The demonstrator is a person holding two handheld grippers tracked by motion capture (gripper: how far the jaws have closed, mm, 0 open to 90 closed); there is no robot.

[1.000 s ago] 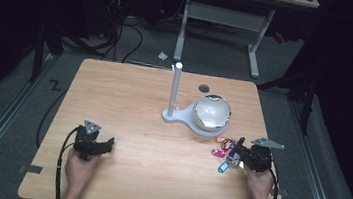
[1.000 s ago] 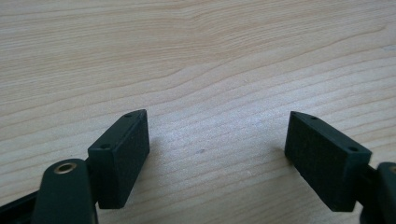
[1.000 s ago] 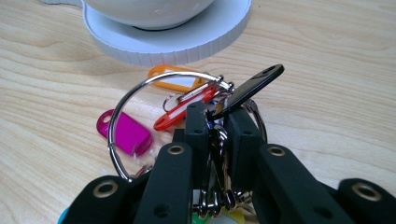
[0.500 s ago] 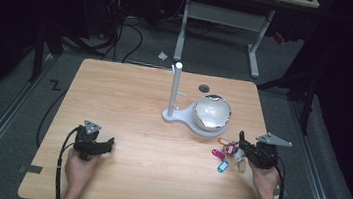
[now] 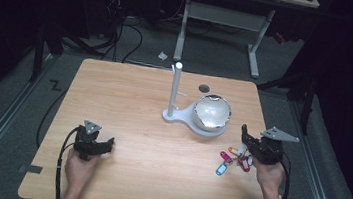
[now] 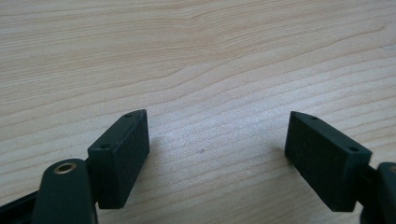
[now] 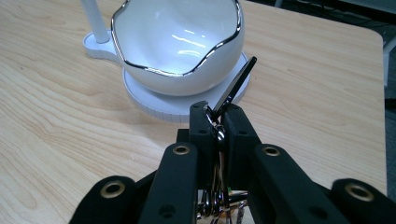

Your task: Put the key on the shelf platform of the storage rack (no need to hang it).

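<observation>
The right gripper (image 7: 218,126) has its fingers pinched on the metal ring of a bunch of keys with coloured plastic tags (image 5: 232,158), which hangs and partly rests near the worktop's right edge, just beside the white scalloped bowl with a silver rim (image 7: 180,39) on its white stand with an upright post (image 5: 175,92). The grasp looks done; carrying the bunch to the bowl or post is likely what remains. The left gripper (image 6: 217,144) hovers over bare wood near the front-left corner, fingers spread wide. No writing or brand is readable.
</observation>
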